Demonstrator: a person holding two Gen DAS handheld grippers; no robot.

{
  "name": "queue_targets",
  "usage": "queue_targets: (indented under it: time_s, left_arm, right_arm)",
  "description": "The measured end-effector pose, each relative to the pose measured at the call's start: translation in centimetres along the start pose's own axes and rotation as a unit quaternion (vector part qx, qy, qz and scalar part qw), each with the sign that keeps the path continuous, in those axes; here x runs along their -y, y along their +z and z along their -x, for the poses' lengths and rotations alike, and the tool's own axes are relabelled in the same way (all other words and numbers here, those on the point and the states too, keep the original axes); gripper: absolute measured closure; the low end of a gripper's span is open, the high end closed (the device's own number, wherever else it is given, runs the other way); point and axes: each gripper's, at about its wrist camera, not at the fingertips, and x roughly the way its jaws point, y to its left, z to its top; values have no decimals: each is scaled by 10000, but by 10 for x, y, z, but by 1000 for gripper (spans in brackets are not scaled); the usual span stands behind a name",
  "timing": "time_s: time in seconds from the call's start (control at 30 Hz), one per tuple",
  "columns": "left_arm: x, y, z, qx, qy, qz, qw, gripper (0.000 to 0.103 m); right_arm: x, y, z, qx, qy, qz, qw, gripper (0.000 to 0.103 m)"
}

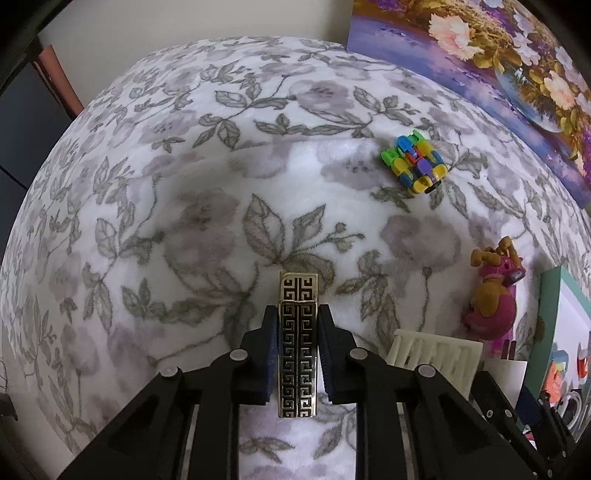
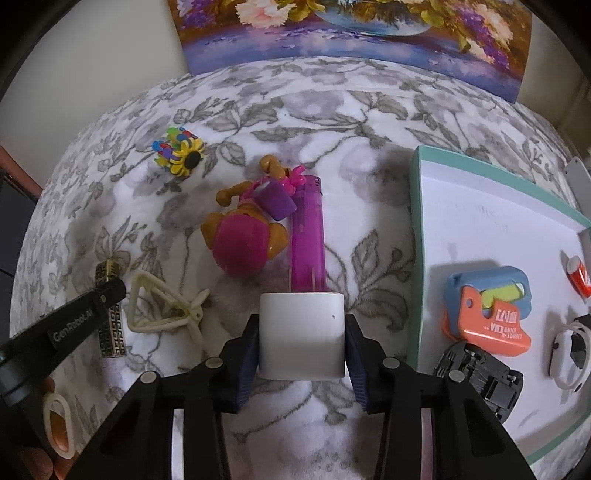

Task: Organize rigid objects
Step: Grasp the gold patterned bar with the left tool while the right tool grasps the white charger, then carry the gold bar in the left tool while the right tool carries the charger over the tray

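My left gripper (image 1: 298, 354) is shut on a black-and-gold patterned lighter (image 1: 298, 343) just above the floral blanket (image 1: 184, 206); it also shows in the right wrist view (image 2: 110, 314) with the left gripper's finger (image 2: 85, 314) across it. My right gripper (image 2: 302, 339) is shut on a white block (image 2: 302, 332). Beyond it lie a purple lighter (image 2: 307, 236) and a pink-and-brown toy dog (image 2: 247, 232). A white tray (image 2: 480, 221) with a teal rim, at the right, holds an orange-and-blue cutter (image 2: 487, 310) and a black toy car (image 2: 480, 384).
A multicoloured spiky toy (image 1: 415, 162) (image 2: 179, 151) lies farther back. A cream wire-frame piece (image 2: 162, 310) lies beside the patterned lighter. A cream slatted piece (image 1: 432, 354) shows in the left wrist view. A flower painting (image 2: 351, 33) leans against the wall behind.
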Motion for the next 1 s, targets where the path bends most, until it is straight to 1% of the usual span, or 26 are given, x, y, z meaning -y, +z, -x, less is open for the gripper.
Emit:
queue_targets:
  time_s: [0.13,0.3,0.43,0.53,0.73,0.87,1.0]
  left_arm:
    - [-6,-2,21,203,-24,75,9998,82]
    - [-10,1,55,612,-64,122,9980,82]
    - [-6,3,76,881,-100,122,9960,82]
    - [-1,3,92,1037,-151,88,9945,82]
    - [30,-4,113,1213,-277,-137,9921,82]
    - [59,-10,120,1232,-393,-392,9908,82]
    - [95,-19,126,1223,-623,-728,9879,82]
  right_arm:
    - [4,-1,12,59,130,-69,9999,58]
    - [7,0,36,275,272,-89,9992,58]
    - [13,2,56,462,317,-146,9983,58]
    - [20,4,67,578,272,-217,9977,58]
    - [48,9,82,727,130,-406,9964,58]
    - [80,10,86,741,1,-705,9948,58]
    - [112,11,91,748,-138,-975,9923,58]
